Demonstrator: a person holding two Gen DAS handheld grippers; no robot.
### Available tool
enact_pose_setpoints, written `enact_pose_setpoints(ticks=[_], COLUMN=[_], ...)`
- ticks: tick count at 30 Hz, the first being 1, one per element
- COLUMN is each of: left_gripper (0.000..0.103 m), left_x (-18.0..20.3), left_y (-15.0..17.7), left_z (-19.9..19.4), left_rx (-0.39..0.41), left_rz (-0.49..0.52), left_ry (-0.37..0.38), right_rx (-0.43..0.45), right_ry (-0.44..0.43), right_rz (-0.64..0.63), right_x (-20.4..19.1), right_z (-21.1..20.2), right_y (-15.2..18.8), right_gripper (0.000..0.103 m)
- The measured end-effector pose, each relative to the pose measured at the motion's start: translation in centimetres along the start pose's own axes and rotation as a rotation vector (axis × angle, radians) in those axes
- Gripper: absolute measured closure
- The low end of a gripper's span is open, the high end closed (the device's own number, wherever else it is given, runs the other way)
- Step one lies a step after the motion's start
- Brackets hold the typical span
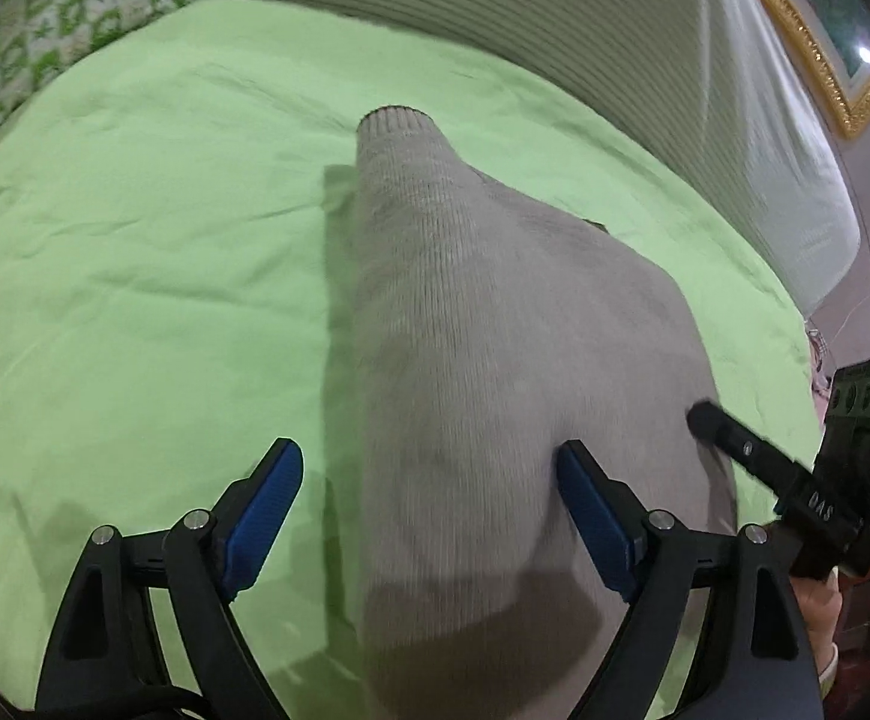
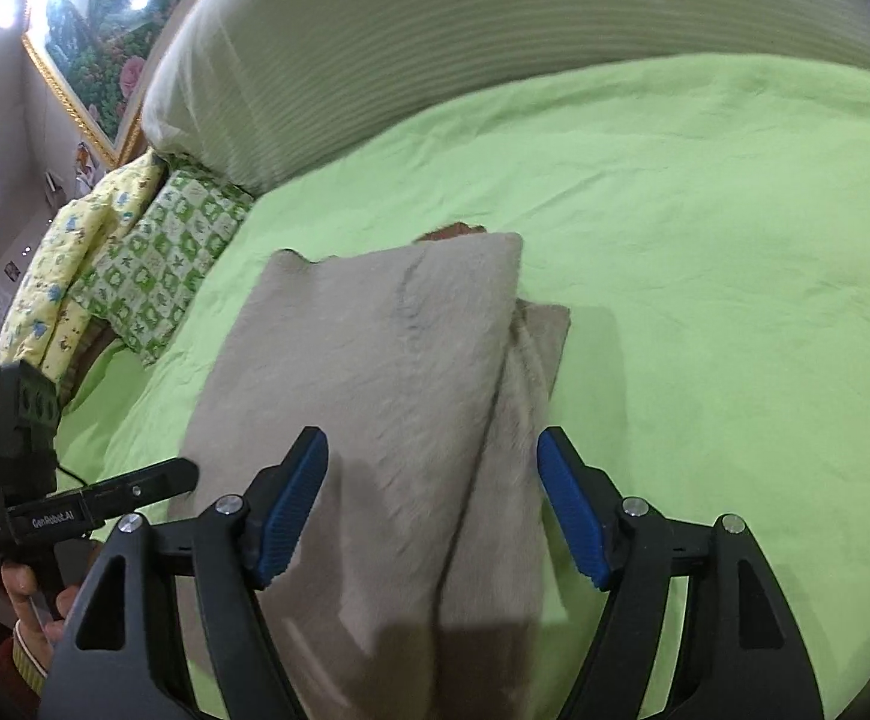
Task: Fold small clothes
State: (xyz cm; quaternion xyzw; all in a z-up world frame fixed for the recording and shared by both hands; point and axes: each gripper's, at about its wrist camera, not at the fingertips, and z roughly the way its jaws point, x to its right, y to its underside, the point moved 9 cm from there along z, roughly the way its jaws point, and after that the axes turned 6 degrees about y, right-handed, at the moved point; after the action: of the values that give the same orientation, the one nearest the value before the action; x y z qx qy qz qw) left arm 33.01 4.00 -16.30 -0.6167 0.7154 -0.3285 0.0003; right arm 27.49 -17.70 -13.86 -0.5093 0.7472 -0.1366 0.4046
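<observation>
A beige knit garment [image 1: 483, 324] lies on the light green bed sheet [image 1: 135, 240]; a ribbed sleeve end points away from me. My left gripper [image 1: 429, 480] is open, its blue pads [image 1: 267, 510] spread on either side of the garment's near part, holding nothing. In the right wrist view the same garment [image 2: 375, 360] lies partly folded, one layer over another. My right gripper [image 2: 429, 480] is open just above its near edge, empty. The right gripper [image 1: 759, 456] shows at the right edge of the left wrist view; the left gripper [image 2: 105, 498] shows at the left of the right wrist view.
A striped pale bolster [image 1: 495, 12] runs along the far side of the bed. A green patterned pillow [image 2: 159, 258] and a yellow quilt [image 2: 69, 264] lie at the bed's end. A gold-framed picture [image 2: 99, 18] hangs on the wall.
</observation>
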Motion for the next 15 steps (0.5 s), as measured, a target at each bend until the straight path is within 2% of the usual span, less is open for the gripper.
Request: enact_pose_setpoints(ticks=[3,7,8,9,10,11,12,13,15], left_gripper=[0.003,0.004,0.007,0.021,0.04,0.041,0.046,0.049,0.054], left_x=[-1.0,-1.4,-1.1,-0.6,0.0,0.2,0.3,0.4,0.6], left_y=[-0.6,-0.6,-0.7,-0.8,-0.7,-0.8,-0.8,-0.7,-0.4], left_z=[1.6,3.2,3.3,3.3,3.3,3.2,3.1,3.0,2.6], left_rx=[0.002,-0.007,-0.009,-0.011,-0.013,-0.009,-0.003,0.005,0.014], left_rz=[-0.008,-0.041,-0.029,-0.018,-0.014,-0.016,-0.008,0.005,0.014], left_ry=[-0.029,0.014,0.022,0.052,0.095,0.103,0.094,0.095,0.093], right_rx=[-0.041,-0.062,-0.073,-0.083,-0.087,-0.093,-0.102,-0.107,-0.094], right_ry=[-0.044,-0.103,-0.112,-0.12,-0.128,-0.149,-0.191,-0.212,-0.193], right_rz=[0.023,0.045,0.043,0.032,0.02,0.017,0.032,0.055,0.037], right_x=[1.0,1.3,1.0,0.7,0.3,-0.1,-0.5,-0.7,-1.1], right_z=[1.3,2.2,2.6,2.9,3.0,3.0,3.0,2.9,2.5], right_y=[0.3,0.8,0.7,0.9,0.9,1.0,1.0,1.0,1.0], right_gripper=[0.03,0.03,0.029,0.029,0.029,0.039,0.055,0.057,0.061])
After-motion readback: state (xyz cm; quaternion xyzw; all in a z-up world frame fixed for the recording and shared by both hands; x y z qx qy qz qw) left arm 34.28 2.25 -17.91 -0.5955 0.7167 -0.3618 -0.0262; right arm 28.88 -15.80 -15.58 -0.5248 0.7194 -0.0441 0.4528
